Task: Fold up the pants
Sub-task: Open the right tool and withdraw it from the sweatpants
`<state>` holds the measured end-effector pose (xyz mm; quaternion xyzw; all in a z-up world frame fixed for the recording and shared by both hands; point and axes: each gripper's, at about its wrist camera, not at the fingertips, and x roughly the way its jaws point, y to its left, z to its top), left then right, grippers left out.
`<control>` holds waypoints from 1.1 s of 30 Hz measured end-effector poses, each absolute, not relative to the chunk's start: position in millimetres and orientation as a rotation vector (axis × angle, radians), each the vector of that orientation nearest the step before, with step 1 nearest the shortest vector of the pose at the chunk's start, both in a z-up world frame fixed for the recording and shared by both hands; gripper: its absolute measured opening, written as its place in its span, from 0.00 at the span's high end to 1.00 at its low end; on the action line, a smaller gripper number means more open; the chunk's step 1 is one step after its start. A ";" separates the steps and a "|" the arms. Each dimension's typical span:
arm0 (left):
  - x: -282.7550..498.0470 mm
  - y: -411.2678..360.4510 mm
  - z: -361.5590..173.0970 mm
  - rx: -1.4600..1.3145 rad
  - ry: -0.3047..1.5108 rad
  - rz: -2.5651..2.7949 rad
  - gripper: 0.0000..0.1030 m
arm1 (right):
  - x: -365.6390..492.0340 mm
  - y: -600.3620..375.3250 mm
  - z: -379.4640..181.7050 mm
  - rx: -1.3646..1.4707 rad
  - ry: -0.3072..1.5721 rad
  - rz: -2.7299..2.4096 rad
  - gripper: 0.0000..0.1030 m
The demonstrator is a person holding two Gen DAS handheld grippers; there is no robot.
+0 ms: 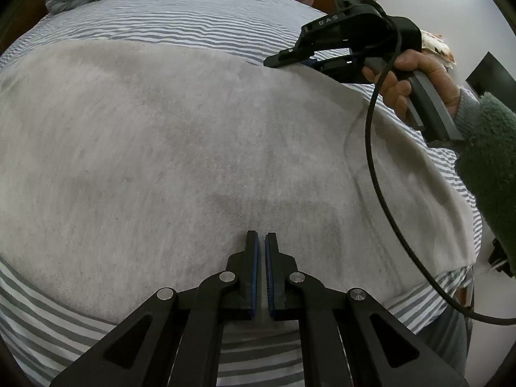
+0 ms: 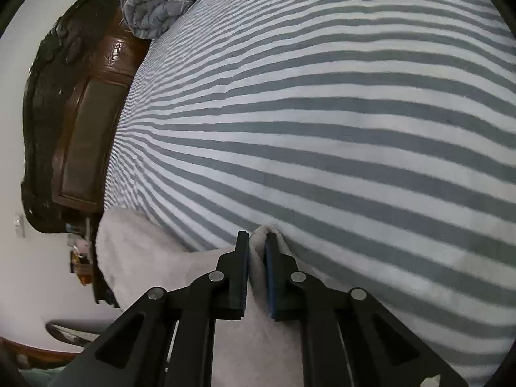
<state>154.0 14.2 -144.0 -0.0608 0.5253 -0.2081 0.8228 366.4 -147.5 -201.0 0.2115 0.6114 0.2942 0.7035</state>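
The right gripper (image 2: 257, 242) had its fingers clamped on the far edge of the pants (image 1: 193, 148), which spread leftward across the bed (image 2: 322, 96), while the left gripper (image 1: 261, 242), fingers nearly together and empty, hung over their near edge.

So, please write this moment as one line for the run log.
pants: flat on bed | right hand-held gripper: shut on pants edge | left hand-held gripper: nearly shut, empty, over pants
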 end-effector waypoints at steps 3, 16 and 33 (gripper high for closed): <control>153.6 13.8 -143.9 -0.120 1.114 -0.442 0.95 | 367.8 -164.3 -185.0 0.500 1.336 0.594 0.86; 137.2 9.9 -139.0 -0.062 1.114 -0.406 0.94 | 310.9 -139.1 -158.8 0.173 1.266 0.526 0.88; 120.3 -17.7 -130.8 0.066 1.060 -0.398 0.92 | 162.3 -322.9 -90.1 0.445 1.098 0.247 0.76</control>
